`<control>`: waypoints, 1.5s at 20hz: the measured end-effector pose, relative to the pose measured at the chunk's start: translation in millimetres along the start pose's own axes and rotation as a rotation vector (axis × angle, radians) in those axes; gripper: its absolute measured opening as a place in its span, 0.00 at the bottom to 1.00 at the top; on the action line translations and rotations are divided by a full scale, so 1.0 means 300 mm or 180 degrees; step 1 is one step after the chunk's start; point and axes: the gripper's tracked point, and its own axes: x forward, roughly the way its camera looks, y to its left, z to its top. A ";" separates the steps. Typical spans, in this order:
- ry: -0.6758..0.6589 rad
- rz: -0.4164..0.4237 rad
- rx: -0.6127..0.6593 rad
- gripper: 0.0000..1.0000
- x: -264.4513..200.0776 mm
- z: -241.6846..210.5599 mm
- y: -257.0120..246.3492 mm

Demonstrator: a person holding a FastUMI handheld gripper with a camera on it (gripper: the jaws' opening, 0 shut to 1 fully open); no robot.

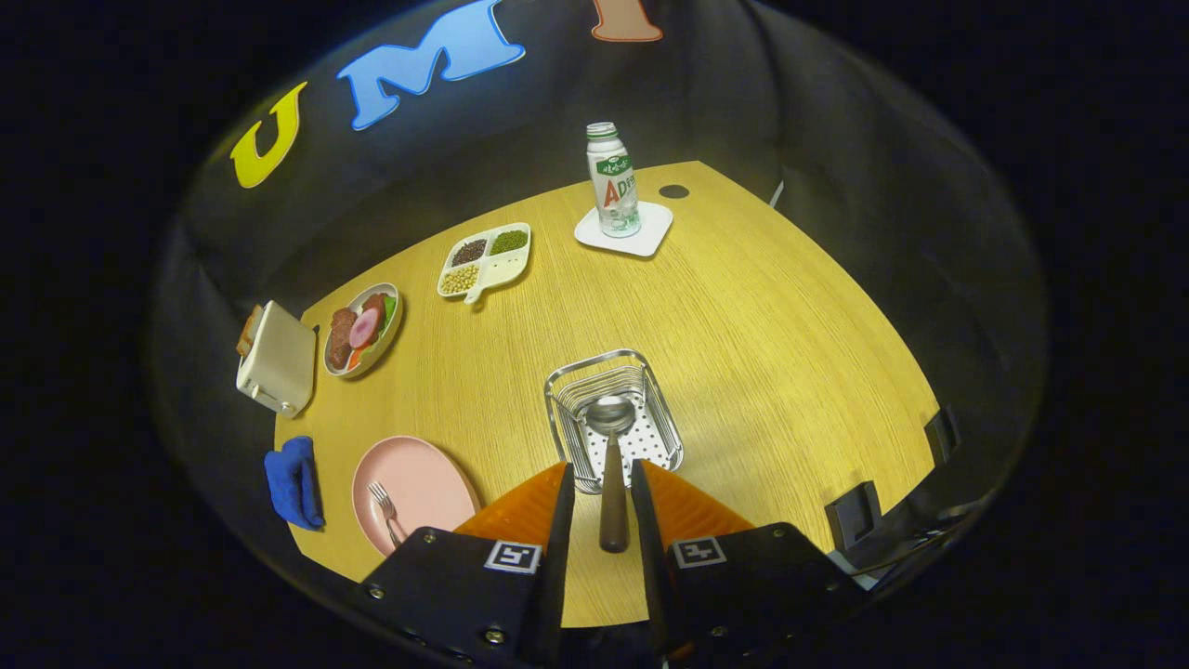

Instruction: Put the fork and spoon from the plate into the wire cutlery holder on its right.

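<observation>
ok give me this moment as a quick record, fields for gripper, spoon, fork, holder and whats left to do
gripper: hand-held gripper, fingers closed on the spoon's dark handle
spoon: spoon, held between the fingers, bowl over the holder's opening
fork: fork, lying on the pink plate
holder: wire cutlery holder, just ahead of the fingers, to the right of the plate
left to do: release the spoon into the holder, then fetch the fork

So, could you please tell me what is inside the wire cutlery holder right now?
The bowl of the wooden-handled metal spoon shows over the silver wire cutlery holder, its handle between the claw fingers. The holder's perforated base shows around it; the bowl and claw cover the rest.
</observation>
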 end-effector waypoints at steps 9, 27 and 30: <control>-0.0124 0.0308 -0.0267 0.37 -0.009 0.018 0.193; 0.0412 0.0947 -0.1415 0.37 0.099 -0.324 0.714; 0.0538 0.0984 -0.1590 0.37 0.128 -0.403 0.751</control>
